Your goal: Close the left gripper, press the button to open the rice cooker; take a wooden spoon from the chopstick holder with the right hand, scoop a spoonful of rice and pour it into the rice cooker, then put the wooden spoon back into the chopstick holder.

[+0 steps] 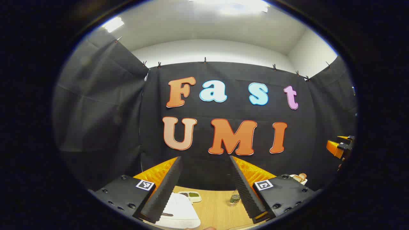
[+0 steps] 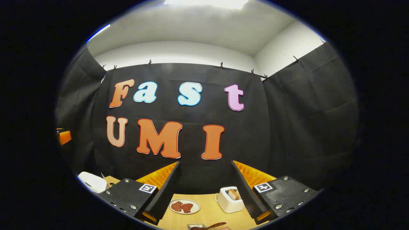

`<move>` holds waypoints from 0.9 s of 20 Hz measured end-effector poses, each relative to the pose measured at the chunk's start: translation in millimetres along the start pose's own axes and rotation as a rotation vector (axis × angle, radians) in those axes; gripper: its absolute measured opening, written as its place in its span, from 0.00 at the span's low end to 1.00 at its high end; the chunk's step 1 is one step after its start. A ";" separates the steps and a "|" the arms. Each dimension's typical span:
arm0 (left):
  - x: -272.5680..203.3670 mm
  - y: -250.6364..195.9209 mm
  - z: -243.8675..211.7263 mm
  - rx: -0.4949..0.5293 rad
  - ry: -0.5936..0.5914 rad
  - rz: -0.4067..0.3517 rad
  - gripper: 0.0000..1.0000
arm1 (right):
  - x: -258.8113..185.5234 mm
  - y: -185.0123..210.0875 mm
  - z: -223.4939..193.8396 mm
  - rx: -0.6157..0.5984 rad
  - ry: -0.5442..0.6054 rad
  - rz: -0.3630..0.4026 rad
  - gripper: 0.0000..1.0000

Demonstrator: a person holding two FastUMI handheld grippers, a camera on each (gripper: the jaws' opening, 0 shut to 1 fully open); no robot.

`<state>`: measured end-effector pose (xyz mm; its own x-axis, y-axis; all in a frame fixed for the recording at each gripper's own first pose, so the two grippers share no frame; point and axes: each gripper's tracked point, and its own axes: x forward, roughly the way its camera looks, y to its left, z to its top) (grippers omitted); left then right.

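The rice cooker (image 1: 177, 207) sits low in the left gripper view, a white rounded body on the wooden desk (image 1: 220, 207), partly covered by the near finger of the left tool (image 1: 204, 188). In the right gripper view the same white cooker (image 2: 92, 182) shows at the far left edge of the desk (image 2: 207, 210), well apart from the right tool (image 2: 206, 191).

Both tools are held high and point at the black booth wall, each with its two ribbed fingers spread wide and nothing between them.

At the bottom edge of the right gripper view a brown wooden spoon (image 2: 214, 225) lies across a small container (image 2: 196, 226); whether this is the rice I cannot tell. Beyond it a white plate (image 2: 184, 206) carries two reddish-brown pieces, and a white toaster (image 2: 230, 199) with a slice in its slot stands partly behind the right-hand finger.

The left gripper view shows other things: a small tray (image 1: 191, 195) with a green filling just behind the cooker, a short glass (image 1: 235, 198) beside the right-hand finger, and a white holder (image 1: 300, 178) with wooden ends sticking out of it, behind the tool's body. At that view's right edge the orange and black of the other tool (image 1: 340, 147) appears.
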<state>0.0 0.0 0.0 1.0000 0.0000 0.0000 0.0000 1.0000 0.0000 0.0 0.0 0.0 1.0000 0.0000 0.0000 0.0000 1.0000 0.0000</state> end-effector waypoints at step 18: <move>14.6 -7.4 -17.6 0.019 0.112 -0.003 0.99 | -0.4 1.4 -2.8 -0.020 0.037 0.034 0.95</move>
<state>14.6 -7.4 -17.6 0.9937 -0.0024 -0.1121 0.0045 0.9998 0.0190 -0.4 1.4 -2.8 0.9988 0.0332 -0.0370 -0.0339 0.9992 -0.0199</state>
